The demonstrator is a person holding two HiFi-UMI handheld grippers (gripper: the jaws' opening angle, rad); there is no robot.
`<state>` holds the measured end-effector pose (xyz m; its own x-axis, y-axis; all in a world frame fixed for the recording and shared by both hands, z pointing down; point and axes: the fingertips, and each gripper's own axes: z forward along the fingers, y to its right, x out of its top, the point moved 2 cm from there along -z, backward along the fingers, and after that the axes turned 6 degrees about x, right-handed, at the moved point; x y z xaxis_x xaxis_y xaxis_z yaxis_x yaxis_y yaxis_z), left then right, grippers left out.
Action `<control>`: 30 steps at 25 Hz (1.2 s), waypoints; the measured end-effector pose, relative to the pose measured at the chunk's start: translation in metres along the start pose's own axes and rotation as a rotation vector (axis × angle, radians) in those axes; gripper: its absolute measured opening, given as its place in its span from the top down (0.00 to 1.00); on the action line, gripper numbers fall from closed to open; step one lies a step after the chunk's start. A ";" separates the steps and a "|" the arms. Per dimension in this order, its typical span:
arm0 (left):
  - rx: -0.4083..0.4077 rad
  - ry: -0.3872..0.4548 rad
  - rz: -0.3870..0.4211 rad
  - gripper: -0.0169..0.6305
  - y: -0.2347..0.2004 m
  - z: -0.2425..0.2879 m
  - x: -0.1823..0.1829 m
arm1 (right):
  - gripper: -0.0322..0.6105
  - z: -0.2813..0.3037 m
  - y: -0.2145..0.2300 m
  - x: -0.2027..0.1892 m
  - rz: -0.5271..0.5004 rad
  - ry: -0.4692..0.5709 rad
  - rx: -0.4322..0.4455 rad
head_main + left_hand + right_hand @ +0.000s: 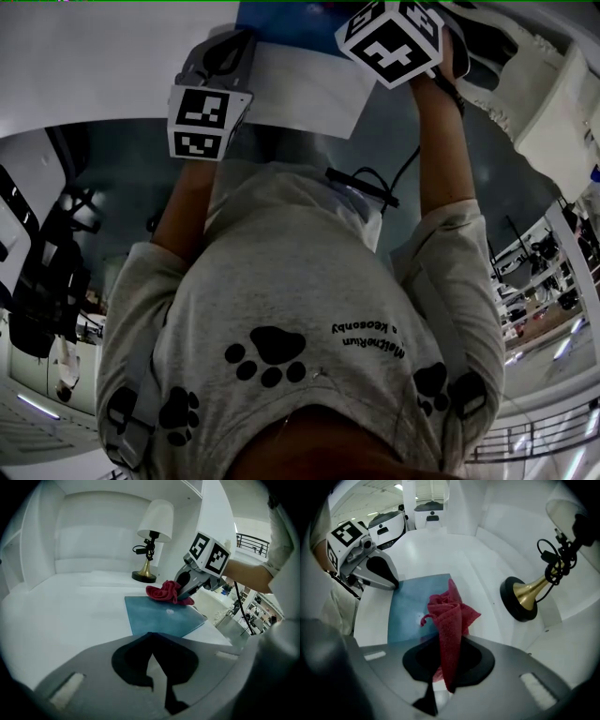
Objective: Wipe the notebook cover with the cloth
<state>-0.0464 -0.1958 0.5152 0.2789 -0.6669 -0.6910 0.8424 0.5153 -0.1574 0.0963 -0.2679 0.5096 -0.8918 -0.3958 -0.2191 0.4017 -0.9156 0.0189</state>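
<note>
Two grippers are at work over the white table (65, 611). The red cloth (450, 616) is pinched tight between the jaws of the right gripper (445, 667). Its bunched free end is laid on the blue notebook (410, 606), which lies flat on the table, cover up. Held this way, the loose folds are judged to serve as a soft wiping pad. The left gripper (390, 580) is seen with its jaws closed together and empty. Its tip is set at a notebook corner away from the cloth, apparently to pin the book against sliding. Wiping is judged to be in hand.
</note>
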 end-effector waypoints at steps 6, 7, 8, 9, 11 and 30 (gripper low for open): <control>0.002 0.004 0.000 0.98 0.000 0.001 0.000 | 0.88 -0.004 0.003 -0.028 0.006 -0.016 -0.002; 0.002 0.004 0.000 0.98 0.000 0.001 -0.001 | 0.88 -0.003 0.001 -0.032 0.007 -0.013 0.004; 0.003 0.004 0.001 0.98 0.000 0.001 -0.001 | 0.88 -0.002 0.000 -0.036 0.011 -0.012 0.006; 0.003 0.004 0.001 0.98 0.000 0.001 -0.002 | 0.88 -0.003 0.000 -0.040 0.019 -0.015 0.002; 0.004 0.005 0.003 0.98 0.000 0.000 -0.002 | 0.88 -0.005 0.002 -0.050 0.040 -0.027 -0.010; 0.022 0.016 0.028 0.98 0.003 0.001 -0.001 | 0.88 -0.050 -0.038 -0.004 0.023 0.161 -0.039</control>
<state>-0.0436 -0.1943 0.5158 0.2949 -0.6439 -0.7060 0.8445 0.5213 -0.1226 0.0946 -0.2281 0.4613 -0.8388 -0.3970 -0.3725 0.4321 -0.9018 -0.0119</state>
